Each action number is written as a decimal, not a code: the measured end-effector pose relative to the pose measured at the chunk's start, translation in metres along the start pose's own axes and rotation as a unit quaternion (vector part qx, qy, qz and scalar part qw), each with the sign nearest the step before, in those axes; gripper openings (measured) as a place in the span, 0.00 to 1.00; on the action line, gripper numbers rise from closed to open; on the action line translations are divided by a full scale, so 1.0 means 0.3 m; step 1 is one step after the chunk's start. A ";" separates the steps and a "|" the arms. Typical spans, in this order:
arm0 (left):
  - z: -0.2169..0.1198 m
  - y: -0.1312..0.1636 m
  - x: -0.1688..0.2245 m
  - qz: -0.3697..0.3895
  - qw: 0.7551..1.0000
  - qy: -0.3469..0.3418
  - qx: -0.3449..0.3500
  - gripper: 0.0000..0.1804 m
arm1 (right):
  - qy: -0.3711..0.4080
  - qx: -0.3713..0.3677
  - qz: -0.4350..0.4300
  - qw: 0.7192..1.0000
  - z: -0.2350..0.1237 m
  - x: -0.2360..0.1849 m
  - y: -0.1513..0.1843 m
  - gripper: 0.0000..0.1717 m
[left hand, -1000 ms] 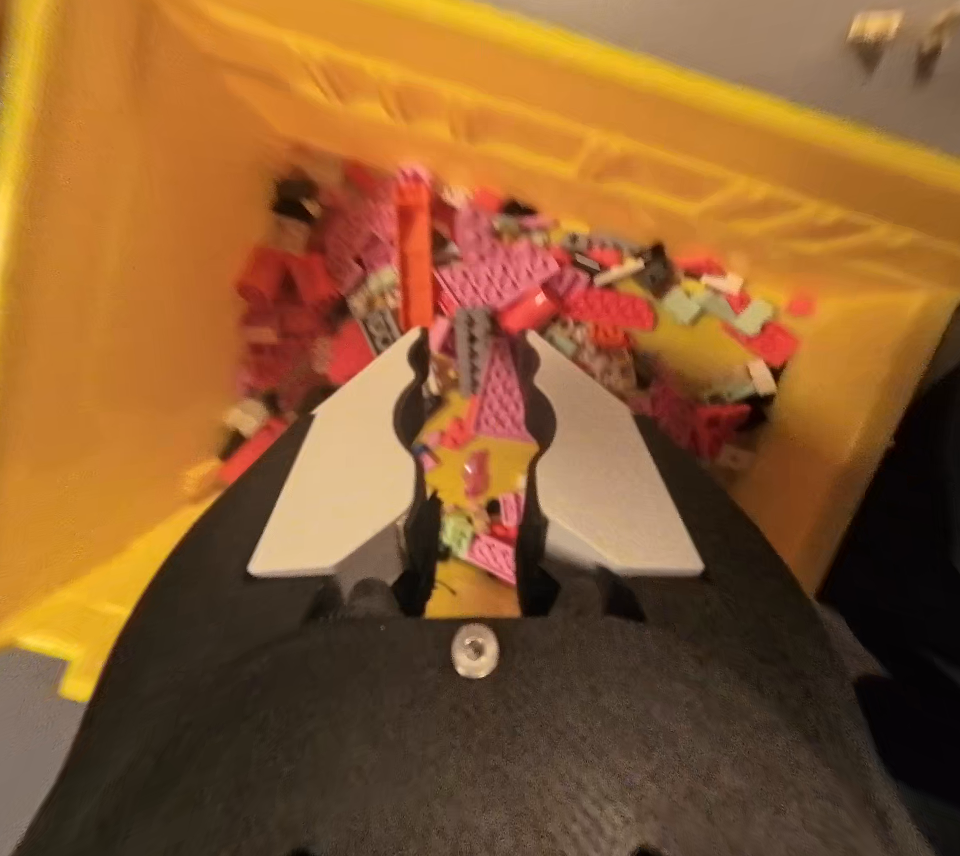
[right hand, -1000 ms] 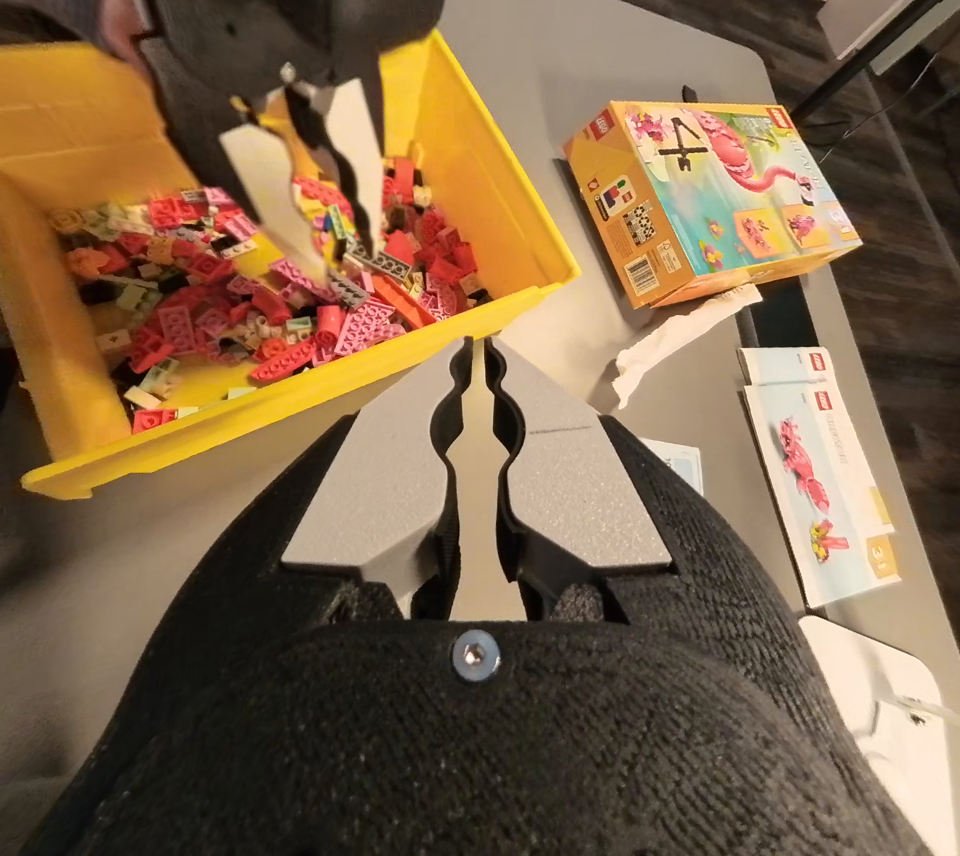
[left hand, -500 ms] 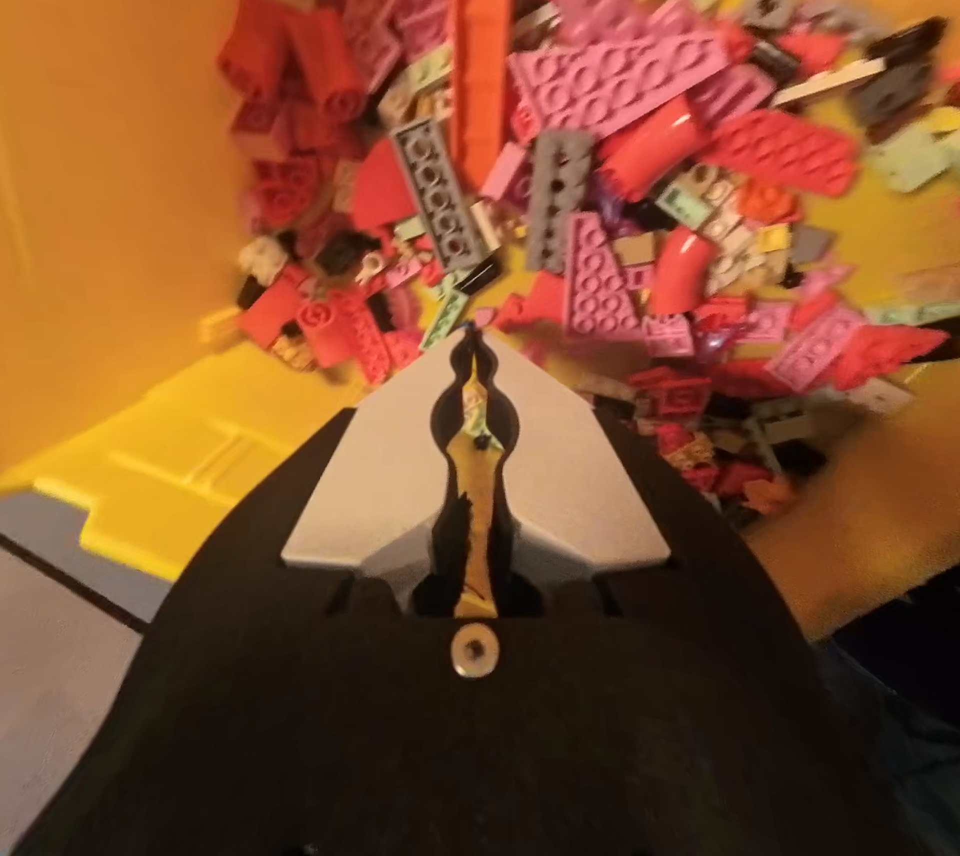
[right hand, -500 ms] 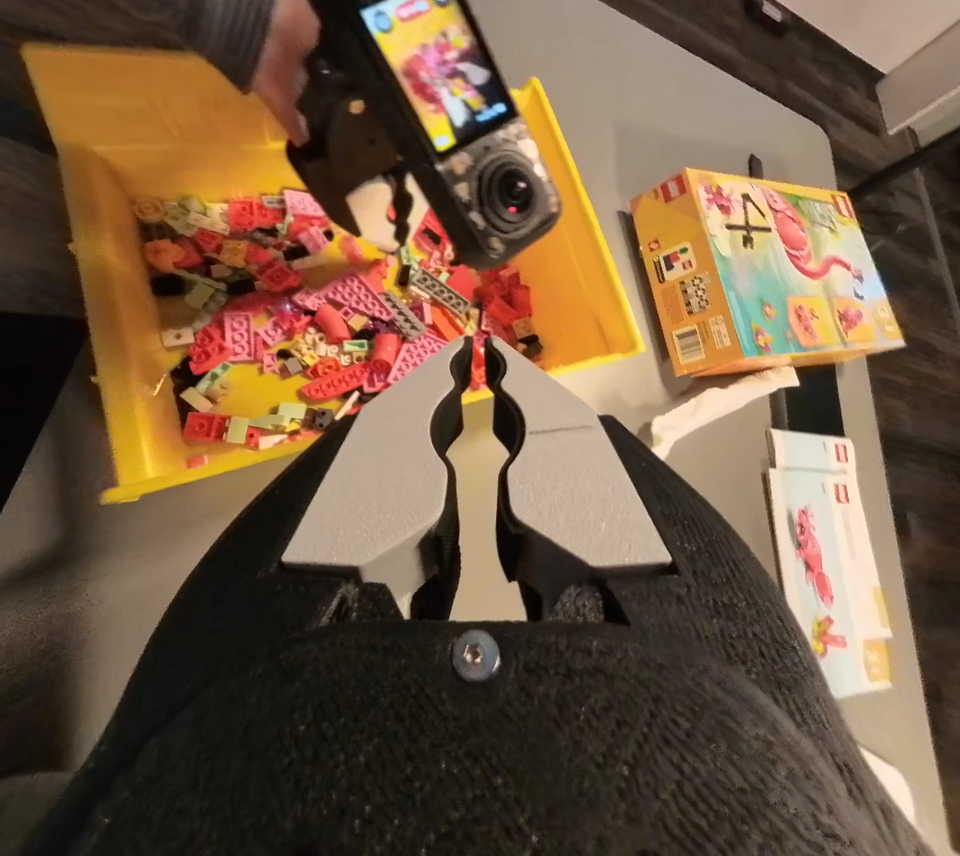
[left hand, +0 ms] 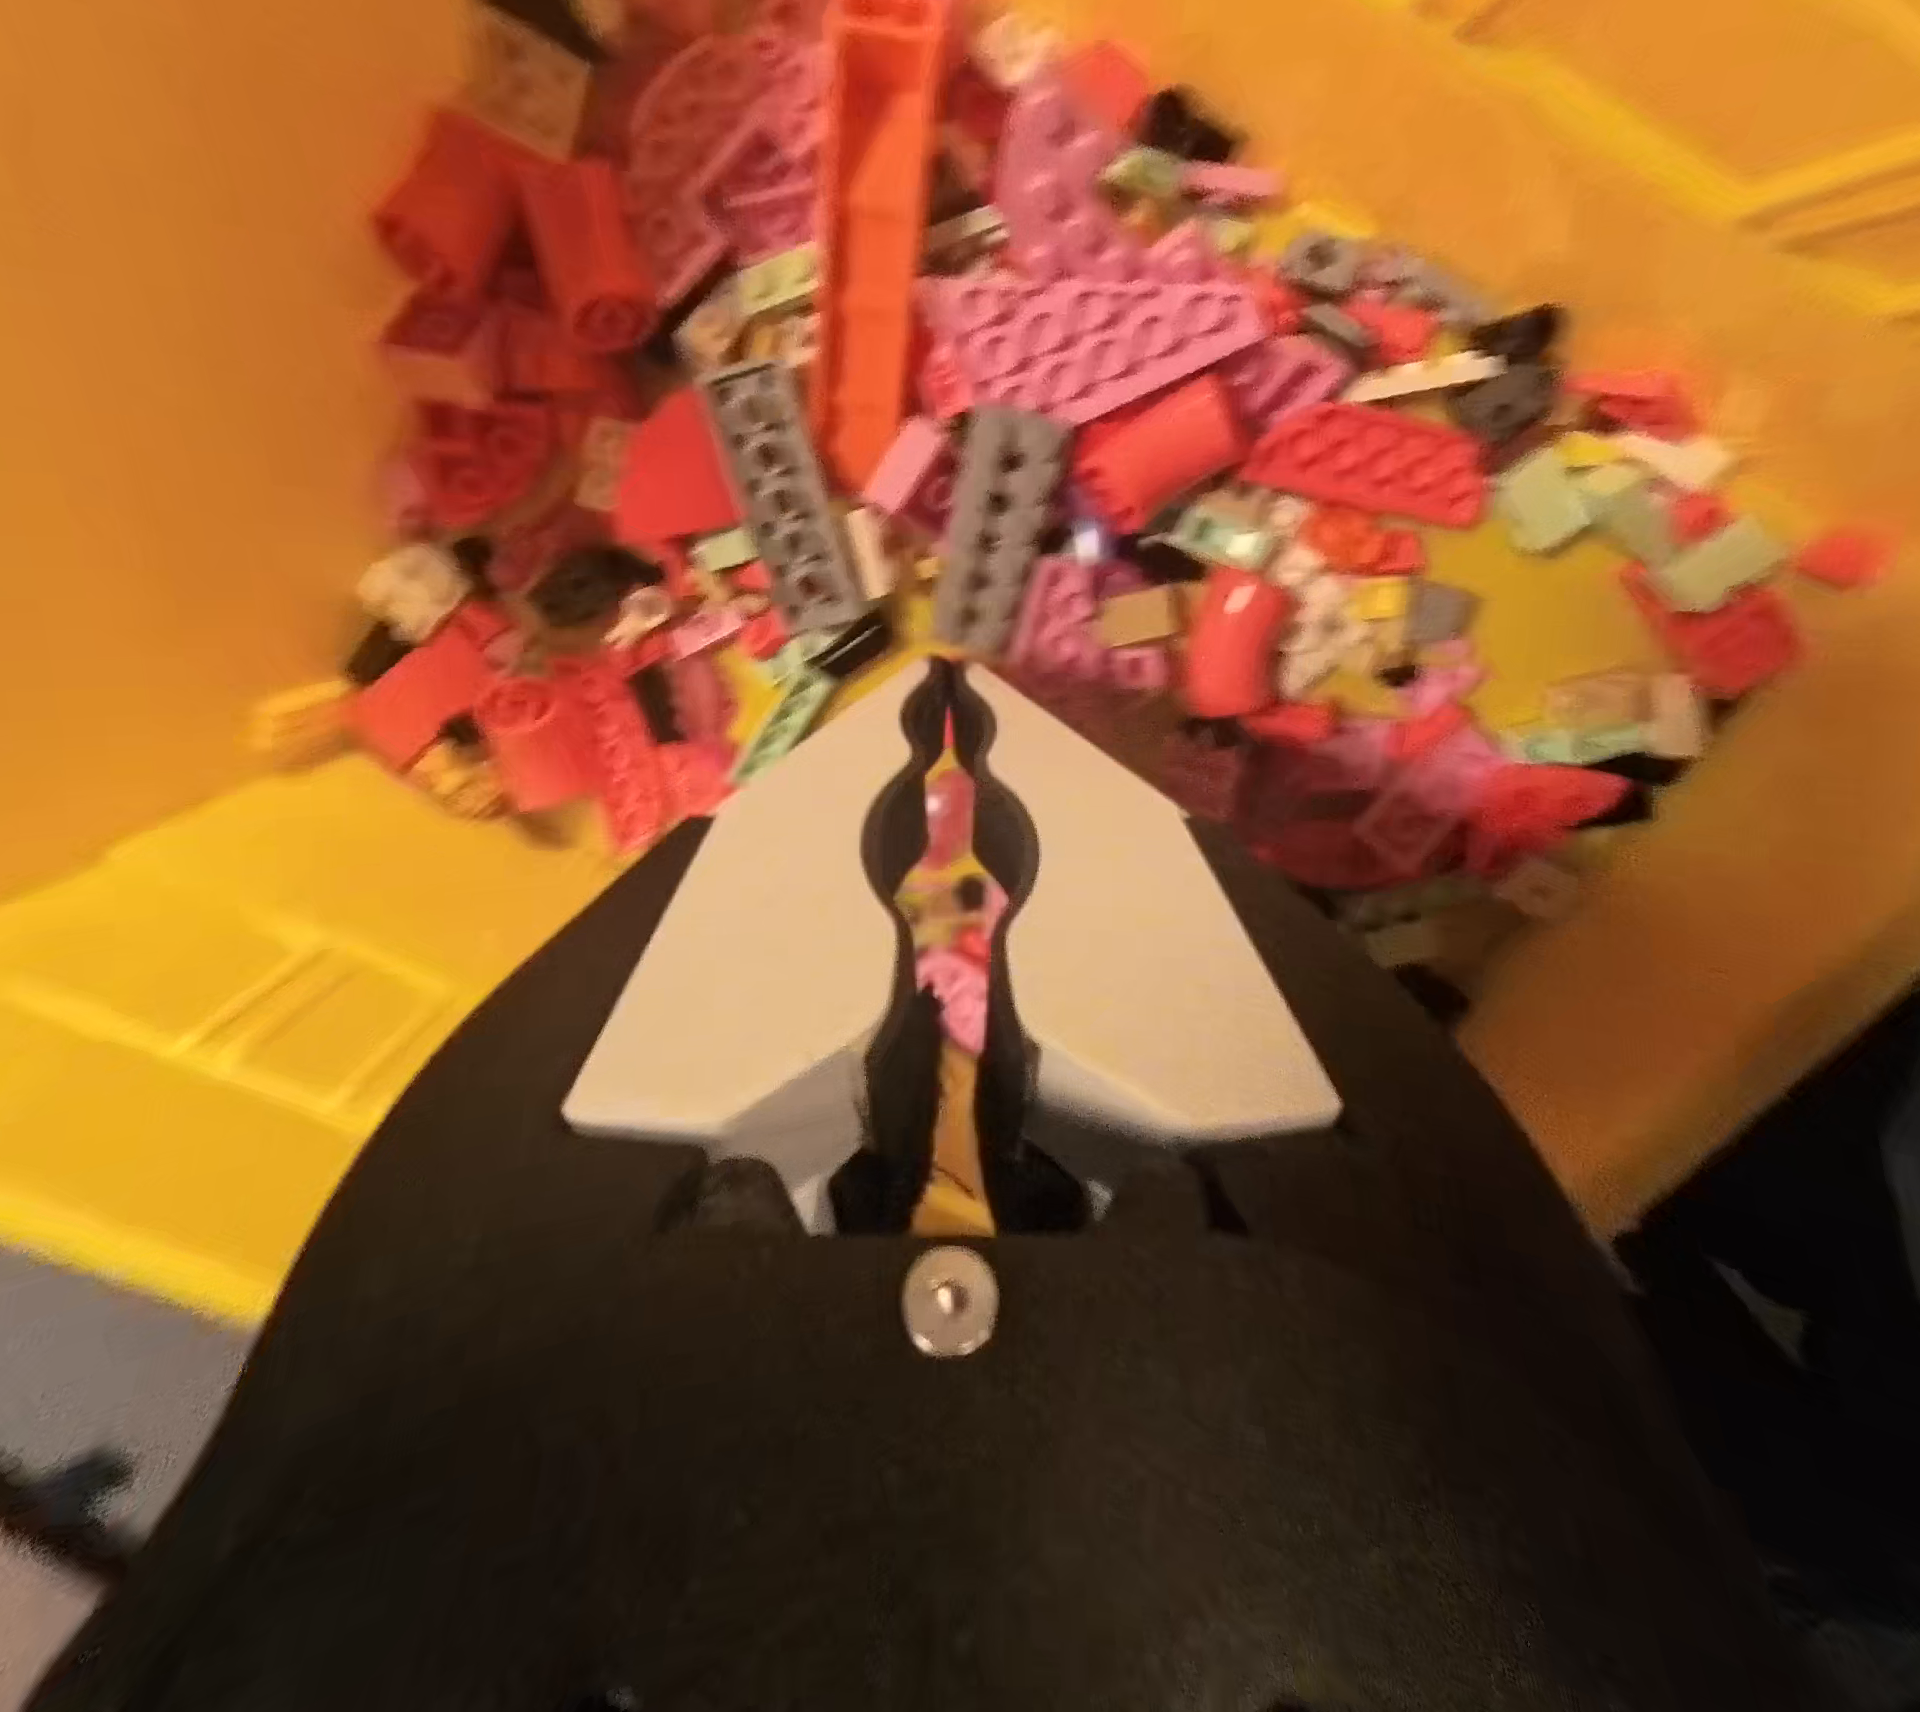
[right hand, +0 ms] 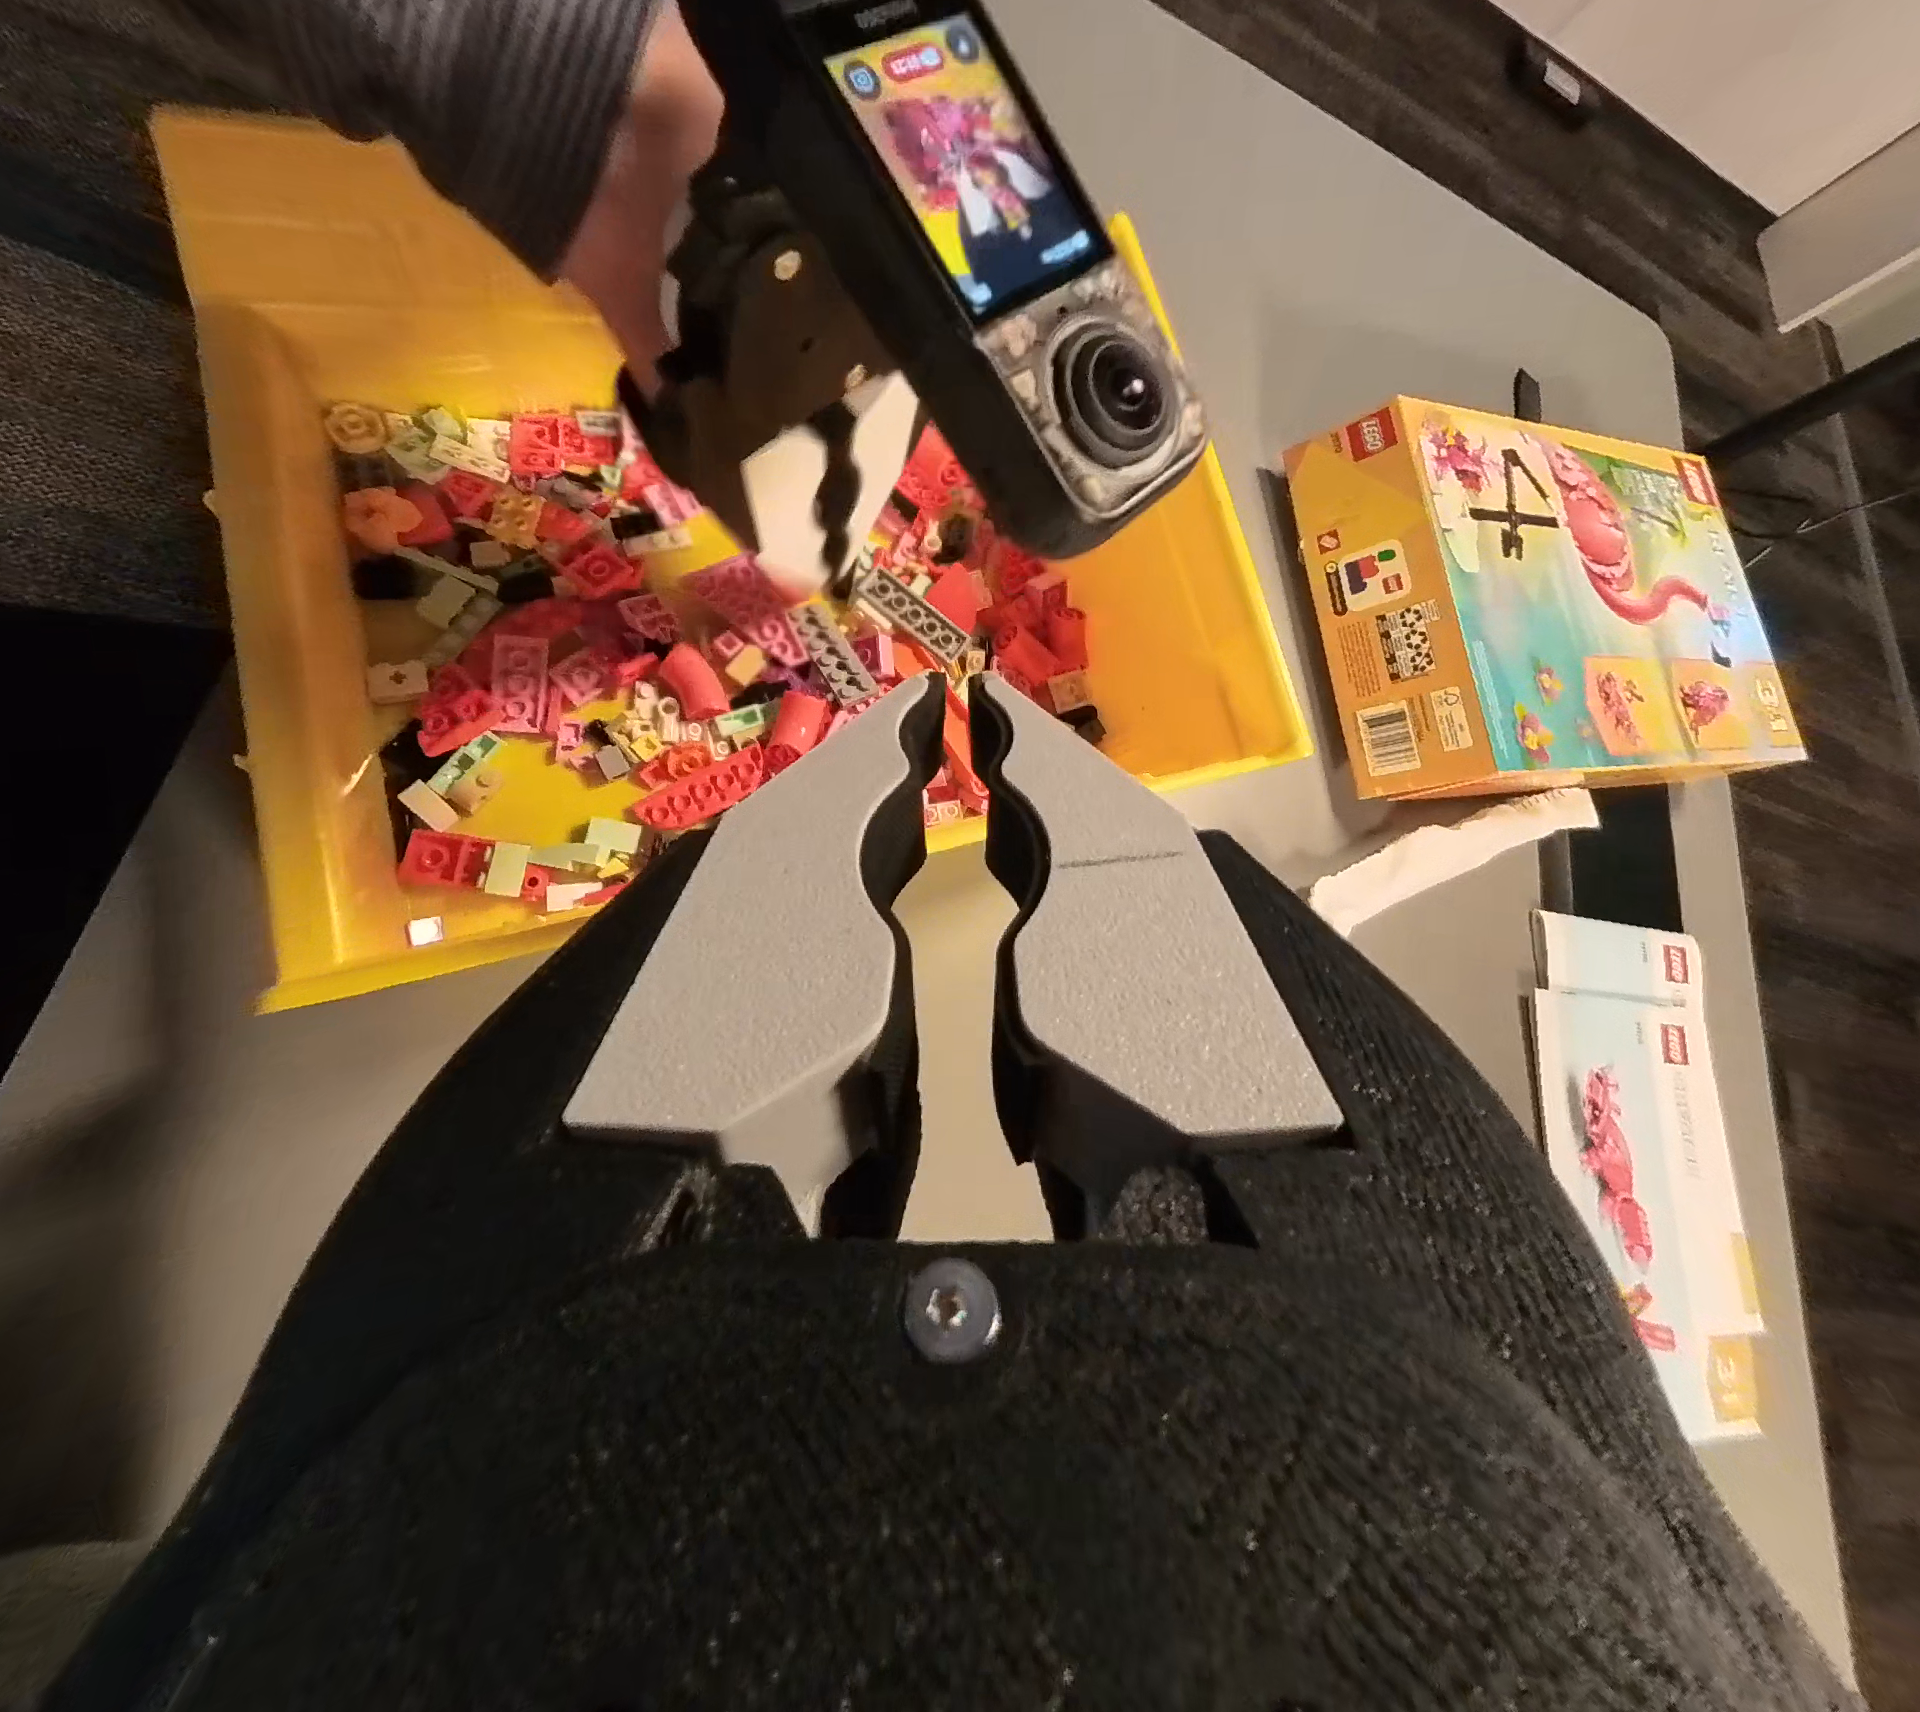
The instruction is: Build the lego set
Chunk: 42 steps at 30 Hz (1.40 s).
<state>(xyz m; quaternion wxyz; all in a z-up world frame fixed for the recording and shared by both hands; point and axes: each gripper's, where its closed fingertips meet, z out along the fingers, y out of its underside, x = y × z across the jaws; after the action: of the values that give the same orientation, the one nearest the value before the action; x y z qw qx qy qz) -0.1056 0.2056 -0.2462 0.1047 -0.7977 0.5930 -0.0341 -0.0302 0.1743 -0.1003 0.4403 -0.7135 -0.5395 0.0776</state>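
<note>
Item: my left jaws (left hand: 945, 675), closed on nothing, tips just short of a grey plate (left hand: 1000, 532) running lengthwise ahead, in the yellow bin (right hand: 1195, 623). Right jaws (right hand: 958, 691) nearly shut, empty, farther off.

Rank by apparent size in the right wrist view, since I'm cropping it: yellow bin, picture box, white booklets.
1. Yellow bin
2. Picture box
3. White booklets, partly cut off at the frame edge and nearer the camera, so this last place is unsure.

The left wrist view blurs the bricks (left hand: 1039, 374); booklets (right hand: 1652, 1174) run off-frame.
</note>
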 end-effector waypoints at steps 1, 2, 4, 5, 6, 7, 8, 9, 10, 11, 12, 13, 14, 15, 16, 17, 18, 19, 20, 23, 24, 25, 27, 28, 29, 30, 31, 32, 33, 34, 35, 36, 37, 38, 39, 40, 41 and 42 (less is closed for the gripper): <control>-0.005 0.016 -0.040 -0.004 0.999 -0.033 -0.010 0.00 | 0.000 0.002 -0.001 1.000 -0.003 -0.001 -0.002 0.01; -0.011 0.025 -0.061 -0.006 0.999 -0.050 -0.012 0.00 | 0.001 0.004 -0.001 1.000 -0.005 0.000 -0.003 0.01; -0.024 -0.006 0.014 0.000 0.999 0.012 0.030 0.02 | 0.002 0.006 0.001 1.000 -0.010 0.003 -0.004 0.01; -0.036 -0.026 0.079 0.007 0.997 0.063 0.051 0.07 | 0.003 0.007 0.002 1.000 -0.012 0.005 -0.002 0.01; -0.047 -0.040 0.132 0.015 0.993 0.099 0.066 0.10 | 0.004 0.007 0.003 1.000 -0.013 0.006 -0.001 0.01; -0.050 -0.047 0.168 0.025 0.990 0.119 0.072 0.12 | 0.004 0.007 0.005 1.000 -0.013 0.009 0.001 0.01; -0.042 -0.044 0.182 0.034 0.990 0.119 0.067 0.12 | 0.005 0.006 0.006 1.000 -0.013 0.010 0.003 0.01; -0.027 -0.034 0.185 0.045 0.992 0.109 0.055 0.13 | 0.005 0.005 0.006 1.000 -0.013 0.011 0.005 0.01; -0.009 -0.022 0.184 0.055 0.993 0.097 0.041 0.13 | 0.006 0.004 0.006 1.000 -0.013 0.011 0.005 0.01; 0.008 -0.012 0.184 0.061 0.994 0.089 0.028 0.13 | 0.006 0.004 0.006 1.000 -0.013 0.011 0.005 0.01; 0.017 -0.014 0.179 0.063 0.995 0.079 0.026 0.12 | 0.006 0.005 0.006 1.000 -0.014 0.011 0.004 0.01; 0.015 -0.031 0.176 0.067 0.994 0.070 0.040 0.11 | 0.006 0.005 0.005 1.000 -0.015 0.011 0.004 0.01; 0.015 -0.035 0.172 0.068 0.995 0.065 0.042 0.08 | 0.006 0.006 0.004 1.000 -0.015 0.010 0.002 0.01; 0.016 -0.037 0.166 0.069 0.995 0.059 0.042 0.07 | 0.006 0.006 0.004 1.000 -0.016 0.009 0.001 0.01; 0.015 -0.036 0.155 0.068 0.996 0.050 0.041 0.06 | 0.006 0.007 0.004 1.000 -0.015 0.009 0.001 0.01; 0.014 -0.028 0.135 0.061 0.997 0.037 0.033 0.06 | 0.006 0.006 0.004 1.000 -0.015 0.009 0.001 0.01; 0.012 -0.018 0.103 0.051 0.998 0.013 0.024 0.06 | 0.006 0.006 0.004 1.000 -0.015 0.010 0.002 0.01; 0.009 -0.004 0.066 0.044 0.999 -0.013 0.013 0.06 | 0.006 0.006 0.004 1.000 -0.014 0.010 0.002 0.01; 0.005 0.009 0.040 0.038 0.999 -0.030 0.004 0.05 | 0.006 0.007 0.005 1.000 -0.015 0.011 0.002 0.01; -0.025 -0.024 0.047 0.040 0.998 -0.019 0.046 0.13 | 0.007 0.007 0.006 1.000 -0.017 0.013 0.004 0.01; -0.042 -0.043 0.087 0.062 0.995 0.010 0.072 0.16 | 0.008 0.008 0.007 1.000 -0.018 0.014 0.004 0.01; -0.058 -0.057 0.137 0.094 0.990 0.044 0.095 0.15 | 0.008 0.009 0.008 1.000 -0.020 0.016 0.004 0.01; -0.067 -0.044 0.214 0.163 0.977 0.086 0.104 0.12 | 0.009 0.011 0.009 1.000 -0.023 0.018 0.005 0.01; -0.055 -0.034 0.216 0.181 0.976 0.078 0.095 0.12 | 0.010 0.010 0.010 1.000 -0.024 0.021 0.007 0.01; -0.042 -0.019 0.225 0.197 0.974 0.081 0.077 0.13 | 0.011 0.010 0.012 1.000 -0.025 0.023 0.009 0.01; -0.031 -0.011 0.231 0.207 0.973 0.083 0.067 0.15 | 0.011 0.009 0.014 1.000 -0.025 0.025 0.011 0.01; -0.025 -0.011 0.239 0.213 0.971 0.089 0.063 0.15 | 0.013 0.008 0.014 1.000 -0.026 0.027 0.013 0.01; -0.020 -0.010 0.249 0.218 0.969 0.102 0.061 0.15 | 0.014 0.008 0.015 1.000 -0.028 0.028 0.014 0.01; -0.012 -0.010 0.250 0.219 0.968 0.109 0.059 0.16 | 0.015 0.009 0.015 1.000 -0.030 0.029 0.014 0.01; -0.002 -0.006 0.245 0.218 0.968 0.112 0.051 0.16 | 0.015 0.010 0.015 1.000 -0.032 0.030 0.013 0.01; 0.010 0.002 0.237 0.218 0.969 0.113 0.041 0.16 | 0.015 0.011 0.015 1.000 -0.033 0.030 0.012 0.01; 0.019 0.007 0.234 0.220 0.968 0.115 0.034 0.15 | 0.016 0.012 0.015 1.000 -0.034 0.030 0.012 0.01; 0.028 0.012 0.235 0.225 0.967 0.119 0.028 0.14 | 0.015 0.012 0.015 1.000 -0.034 0.030 0.012 0.01; 0.034 0.016 0.235 0.232 0.965 0.119 0.023 0.14 | 0.015 0.012 0.015 1.000 -0.034 0.030 0.012 0.01; 0.032 0.012 0.238 0.240 0.963 0.121 0.028 0.12 | 0.015 0.012 0.015 1.000 -0.033 0.030 0.012 0.01; 0.031 0.014 0.242 0.246 0.961 0.125 0.025 0.12 | 0.014 0.012 0.015 1.000 -0.033 0.030 0.012 0.01; 0.033 0.017 0.242 0.250 0.960 0.125 0.022 0.11 | 0.014 0.012 0.015 1.000 -0.032 0.030 0.012 0.01; 0.033 0.014 0.247 0.255 0.958 0.126 0.026 0.10 | 0.014 0.012 0.015 1.000 -0.032 0.030 0.013 0.01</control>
<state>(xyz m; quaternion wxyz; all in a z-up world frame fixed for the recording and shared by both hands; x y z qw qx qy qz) -0.0859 0.1350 -0.2620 0.0549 -0.6059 0.7843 -0.1215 -0.0182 0.1767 -0.0941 0.4549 -0.7175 -0.5213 0.0809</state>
